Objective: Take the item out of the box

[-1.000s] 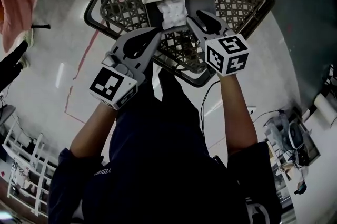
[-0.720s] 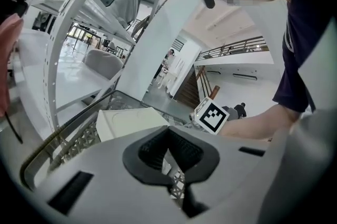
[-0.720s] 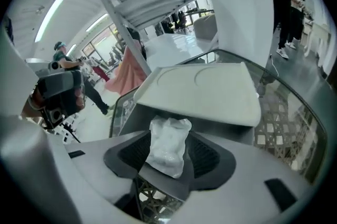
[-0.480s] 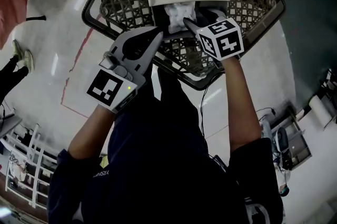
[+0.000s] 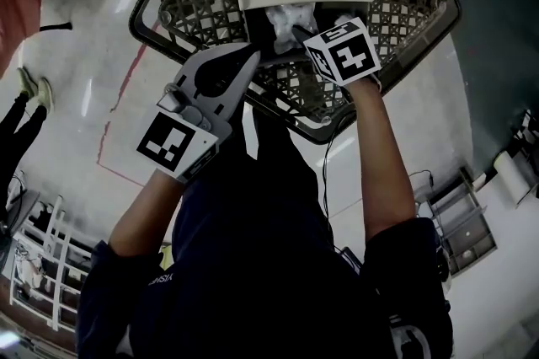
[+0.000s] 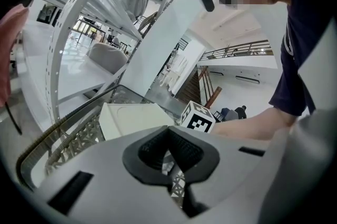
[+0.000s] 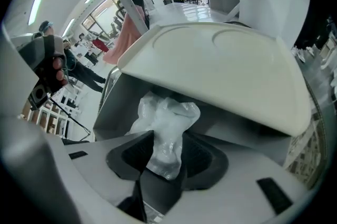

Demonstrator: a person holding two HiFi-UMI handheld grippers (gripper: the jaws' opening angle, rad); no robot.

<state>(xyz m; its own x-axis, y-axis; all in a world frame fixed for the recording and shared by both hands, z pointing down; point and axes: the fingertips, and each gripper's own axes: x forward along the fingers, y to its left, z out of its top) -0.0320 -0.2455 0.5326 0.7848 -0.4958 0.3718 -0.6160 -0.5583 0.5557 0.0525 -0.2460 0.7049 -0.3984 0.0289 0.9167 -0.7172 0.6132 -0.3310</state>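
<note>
Plastic wrap of the item (image 7: 166,125) now sits inside the right gripper (image 7: 167,159), freshly lowered into the box (image 7: 221,73). Its jaws have just been closing but have not yet clamped.

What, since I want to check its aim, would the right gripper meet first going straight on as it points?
The crumpled clear plastic bag in the open box. It already lies between the jaws of the right gripper, which have just been closing around it.
</note>
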